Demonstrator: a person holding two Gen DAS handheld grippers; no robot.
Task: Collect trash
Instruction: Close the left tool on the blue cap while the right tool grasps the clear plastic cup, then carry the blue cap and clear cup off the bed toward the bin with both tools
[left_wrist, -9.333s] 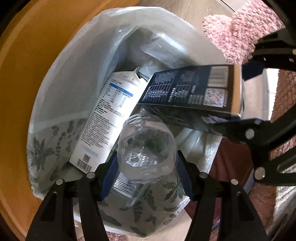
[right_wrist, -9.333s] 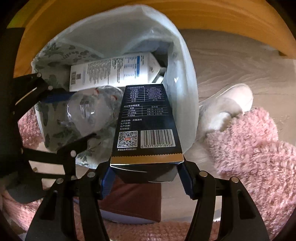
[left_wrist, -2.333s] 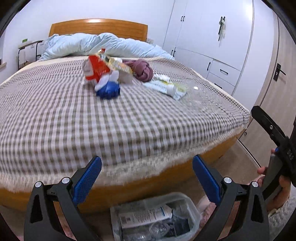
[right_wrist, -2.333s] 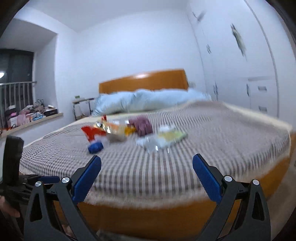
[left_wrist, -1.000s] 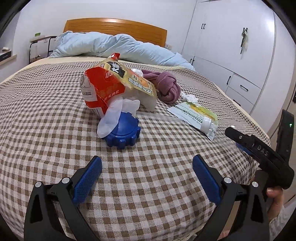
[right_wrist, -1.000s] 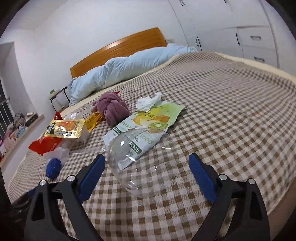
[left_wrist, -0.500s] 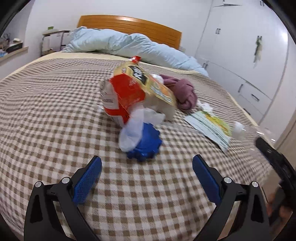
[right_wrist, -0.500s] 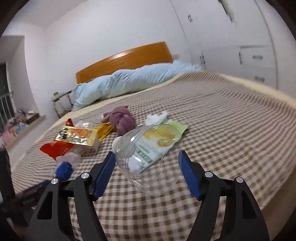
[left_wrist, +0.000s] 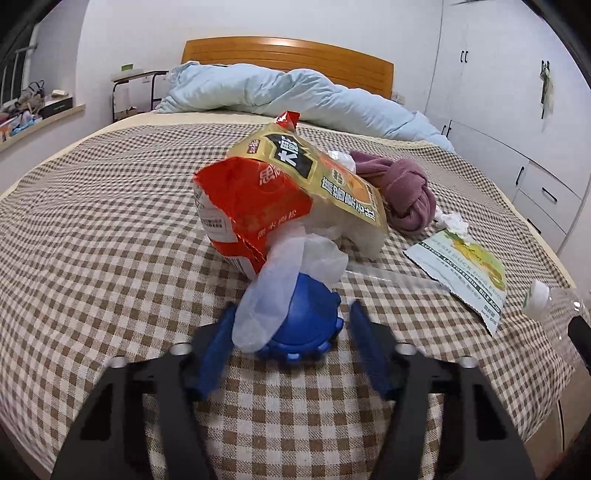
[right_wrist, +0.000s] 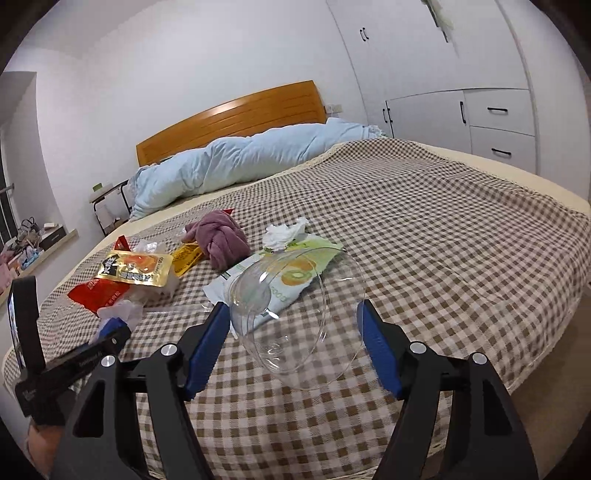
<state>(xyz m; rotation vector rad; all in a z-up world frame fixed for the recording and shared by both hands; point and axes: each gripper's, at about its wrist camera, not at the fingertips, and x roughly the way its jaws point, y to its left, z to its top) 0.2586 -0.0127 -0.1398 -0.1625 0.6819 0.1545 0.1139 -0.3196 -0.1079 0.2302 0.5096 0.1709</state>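
On the checked bedspread (left_wrist: 92, 229) lies a blue ridged lid (left_wrist: 301, 325) with a thin white plastic film (left_wrist: 273, 291) draped over it. My left gripper (left_wrist: 290, 339) has its blue pads on either side of the lid, narrowed close to it. A red and gold snack bag (left_wrist: 280, 192) lies just behind. My right gripper (right_wrist: 293, 332) has its pads close on both sides of a clear plastic bottle (right_wrist: 295, 310) lying on the bed. I cannot tell if either grip is tight.
A green and white pouch (left_wrist: 461, 269), a crumpled tissue (right_wrist: 284, 230) and a knotted mauve cloth (left_wrist: 399, 192) lie on the bed. A light blue duvet (left_wrist: 288, 92) is heaped at the wooden headboard. White wardrobes (right_wrist: 461, 81) stand to the right.
Both grippers left the trash bin on the floor and came to the bed. In the last half second both jaws narrowed, the left around the blue lid, the right around the clear bottle.
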